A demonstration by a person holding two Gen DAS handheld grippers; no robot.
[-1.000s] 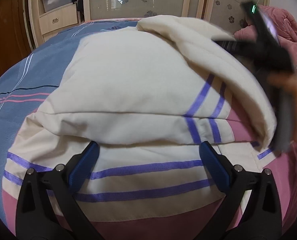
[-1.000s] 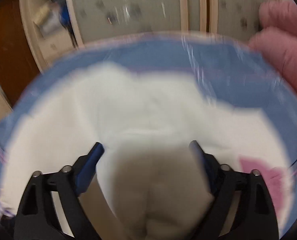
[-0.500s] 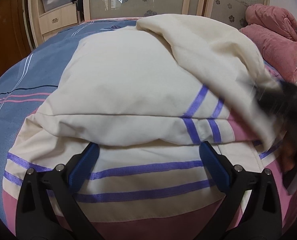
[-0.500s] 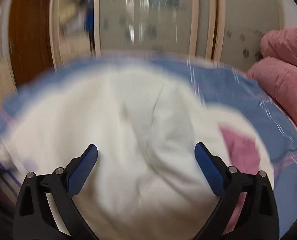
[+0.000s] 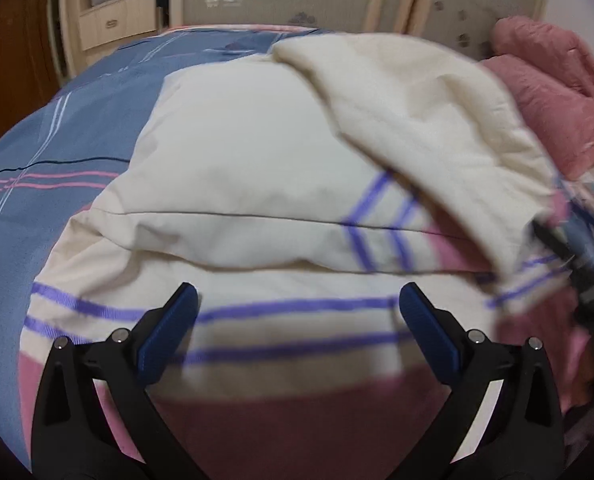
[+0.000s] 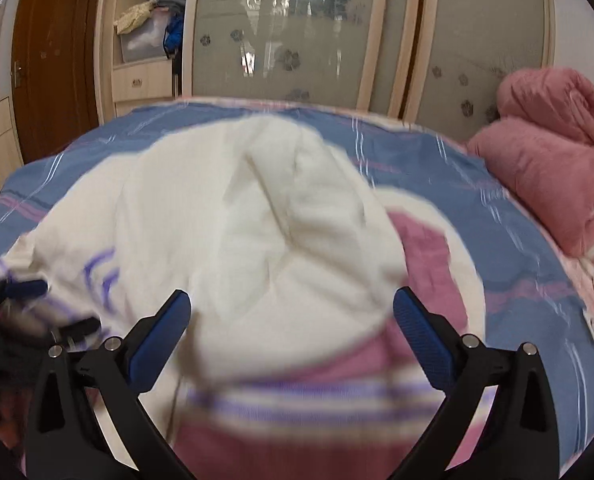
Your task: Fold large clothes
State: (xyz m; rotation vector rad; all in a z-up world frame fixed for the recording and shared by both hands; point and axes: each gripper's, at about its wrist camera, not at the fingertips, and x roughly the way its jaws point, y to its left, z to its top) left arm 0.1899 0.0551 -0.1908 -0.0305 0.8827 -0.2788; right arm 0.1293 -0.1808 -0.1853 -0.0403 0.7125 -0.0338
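Observation:
A large cream garment (image 5: 249, 176) with purple stripes and a pink band lies part-folded on the blue bed cover (image 5: 69, 128); a cream flap (image 5: 429, 112) drapes over its right side. My left gripper (image 5: 297, 312) hovers open above the striped hem, nothing between its fingers. In the right wrist view the same garment (image 6: 257, 232) bulges in the middle, and my right gripper (image 6: 291, 316) hangs open over its near edge. The right gripper shows blurred at the far right of the left wrist view (image 5: 577, 264); the left gripper shows blurred at the left of the right wrist view (image 6: 21, 300).
A folded pink quilt (image 6: 549, 176) sits at the right on the bed. Wardrobe doors (image 6: 297, 32) and a cabinet with drawers (image 6: 141, 80) stand behind the bed; a brown door (image 6: 49, 60) is at the left.
The right gripper has drawn back and down to the garment's right edge, open, and the cream flap it carried now lies draped. The left gripper has shifted only slightly.

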